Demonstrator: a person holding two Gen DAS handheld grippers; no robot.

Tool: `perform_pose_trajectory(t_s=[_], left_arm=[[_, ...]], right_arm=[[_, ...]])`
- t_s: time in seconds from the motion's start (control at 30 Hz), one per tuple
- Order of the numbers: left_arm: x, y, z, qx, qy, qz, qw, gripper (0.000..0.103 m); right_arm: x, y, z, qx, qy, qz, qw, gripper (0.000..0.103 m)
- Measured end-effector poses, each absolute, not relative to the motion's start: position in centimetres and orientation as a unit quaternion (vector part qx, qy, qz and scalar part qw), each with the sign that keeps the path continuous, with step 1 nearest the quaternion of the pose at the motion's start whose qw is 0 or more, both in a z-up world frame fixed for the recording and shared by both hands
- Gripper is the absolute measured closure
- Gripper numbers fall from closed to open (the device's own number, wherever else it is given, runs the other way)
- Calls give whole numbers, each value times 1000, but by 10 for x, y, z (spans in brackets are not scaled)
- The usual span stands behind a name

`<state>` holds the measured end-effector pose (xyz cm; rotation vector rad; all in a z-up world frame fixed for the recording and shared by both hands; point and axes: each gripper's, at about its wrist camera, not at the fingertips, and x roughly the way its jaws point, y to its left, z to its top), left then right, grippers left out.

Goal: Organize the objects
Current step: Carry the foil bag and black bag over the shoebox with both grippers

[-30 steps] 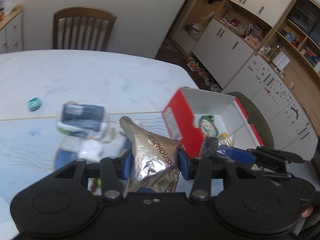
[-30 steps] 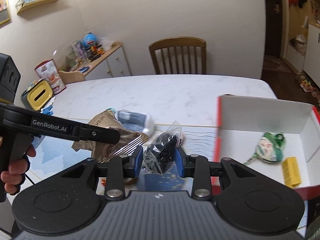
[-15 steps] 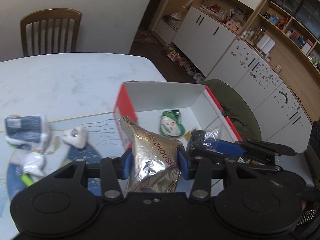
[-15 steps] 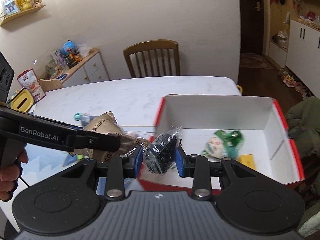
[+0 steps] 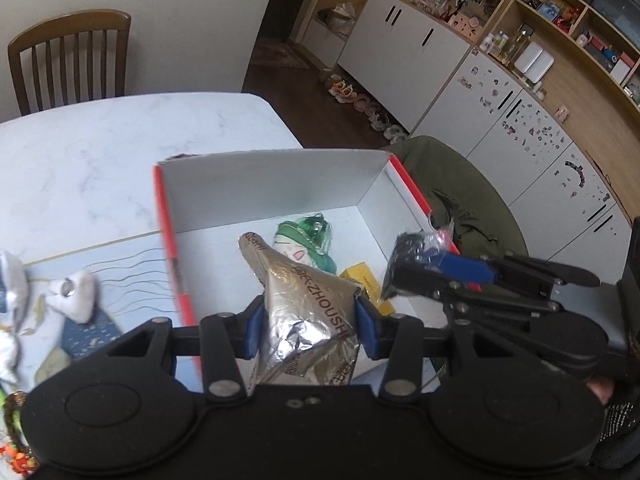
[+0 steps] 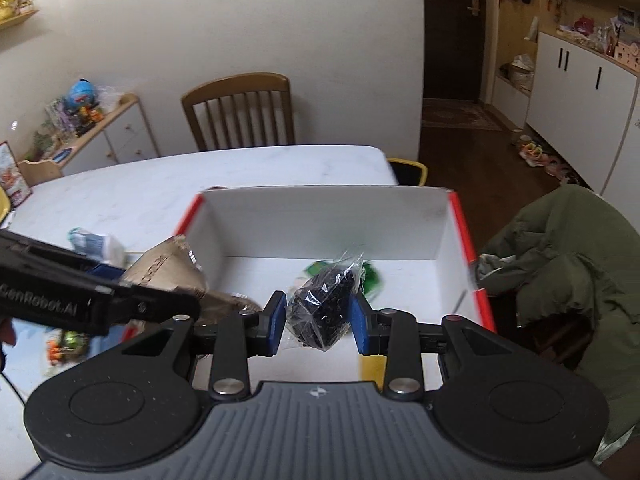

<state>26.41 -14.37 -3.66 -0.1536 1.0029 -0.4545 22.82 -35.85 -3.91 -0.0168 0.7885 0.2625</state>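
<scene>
we hold both loads over the open red-rimmed white cardboard box (image 5: 264,184) near the white marble tabletop (image 5: 80,148) edge: our left gripper (image 5: 308,322) clamped on a crinkled silver foil packet (image 5: 310,312) reading "zhoushi", our right gripper (image 6: 318,322) clamped on a black object in clear plastic wrap (image 6: 324,308), its contents indistinct.

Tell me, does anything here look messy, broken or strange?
Nothing looks broken or spilled. The left claw grips a crumpled foil snack bag, and the right claw grips a dark item in clear wrap, both over the open red-edged box. A few small items lie scattered on the table.
</scene>
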Motion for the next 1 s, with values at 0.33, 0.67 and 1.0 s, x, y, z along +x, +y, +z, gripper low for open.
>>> perform_pose_trajectory(t_s=[0.33, 0.67, 1.0], left_arm=[[294, -176, -71, -45, 509, -192, 838, 58], [313, -190, -102, -28, 534, -173, 827, 58], [327, -197, -123, -21, 563, -163, 810, 58]], right_arm=[[285, -376, -73, -7, 427, 117, 897, 70], [318, -361, -102, -46, 458, 120, 880, 70], [332, -356, -117, -59, 493, 123, 859, 70]])
